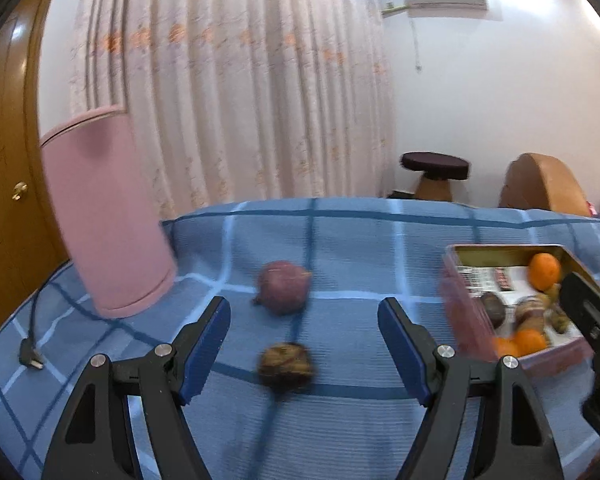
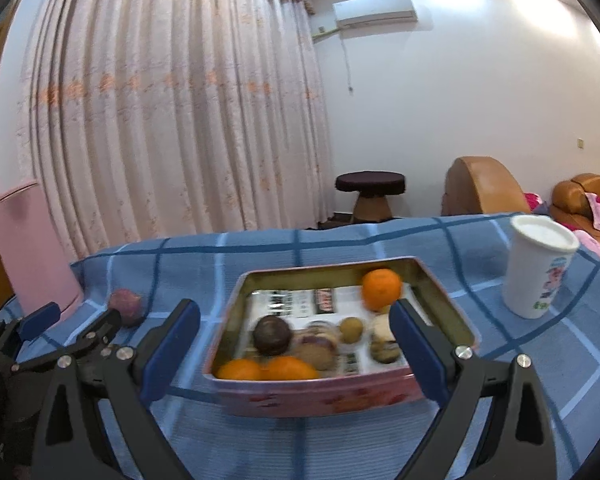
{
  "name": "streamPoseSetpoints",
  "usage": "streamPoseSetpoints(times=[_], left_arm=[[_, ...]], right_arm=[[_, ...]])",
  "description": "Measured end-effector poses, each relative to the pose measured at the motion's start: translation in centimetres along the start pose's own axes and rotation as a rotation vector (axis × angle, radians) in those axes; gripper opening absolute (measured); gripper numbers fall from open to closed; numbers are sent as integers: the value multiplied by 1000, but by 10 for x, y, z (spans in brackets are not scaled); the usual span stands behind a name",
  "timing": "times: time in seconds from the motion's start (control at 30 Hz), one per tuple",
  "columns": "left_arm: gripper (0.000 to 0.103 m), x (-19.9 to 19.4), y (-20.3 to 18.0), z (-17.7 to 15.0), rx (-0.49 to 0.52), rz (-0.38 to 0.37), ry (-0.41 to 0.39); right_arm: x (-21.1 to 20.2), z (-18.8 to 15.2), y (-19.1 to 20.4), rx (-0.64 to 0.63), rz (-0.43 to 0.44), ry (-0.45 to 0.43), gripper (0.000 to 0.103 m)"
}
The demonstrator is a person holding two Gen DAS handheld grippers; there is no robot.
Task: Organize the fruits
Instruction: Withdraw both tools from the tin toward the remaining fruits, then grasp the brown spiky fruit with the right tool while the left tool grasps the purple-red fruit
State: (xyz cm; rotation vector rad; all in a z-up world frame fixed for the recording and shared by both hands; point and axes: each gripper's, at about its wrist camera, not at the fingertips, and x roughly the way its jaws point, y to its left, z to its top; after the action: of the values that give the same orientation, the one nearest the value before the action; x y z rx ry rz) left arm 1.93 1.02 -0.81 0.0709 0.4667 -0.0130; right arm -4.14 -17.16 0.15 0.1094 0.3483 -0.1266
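A pink tin box [image 2: 320,398] on the blue checked cloth holds several fruits: oranges [image 2: 381,289], a dark purple fruit [image 2: 272,334] and brownish ones. It also shows in the left wrist view [image 1: 466,322] at the right. Two fruits lie loose on the cloth: a reddish-purple one [image 1: 283,287], also in the right wrist view [image 2: 126,306], and a dark brown wrinkled one [image 1: 286,364]. My left gripper [image 1: 303,350] is open, with the brown fruit between its fingers. My right gripper [image 2: 296,354] is open and empty, over the box's near side.
A pink cylinder container [image 1: 104,216] stands at the left on the cloth, with a black plug and cable [image 1: 30,354] beside it. A white cup [image 2: 538,264] stands right of the box. The table's far edge [image 1: 340,202] is near; a stool and chairs stand beyond.
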Motion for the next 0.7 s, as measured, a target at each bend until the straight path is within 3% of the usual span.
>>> streamPoseSetpoints(times=[0.23,0.43,0.57,0.7], left_arm=[[77,30,66,-2,-85,105,95],[77,49,112,-8,-153,196,184],[77,57,125,-13,-169,255,235],[78,62,127,-14,-165,284,264]], right_arm=[[18,-3,53,-62,106,64,90],[49,-10,102,-123,210,188,80],[74,-19,134,-167,288,311,73],[102,-33,157,-173,338,462,59]])
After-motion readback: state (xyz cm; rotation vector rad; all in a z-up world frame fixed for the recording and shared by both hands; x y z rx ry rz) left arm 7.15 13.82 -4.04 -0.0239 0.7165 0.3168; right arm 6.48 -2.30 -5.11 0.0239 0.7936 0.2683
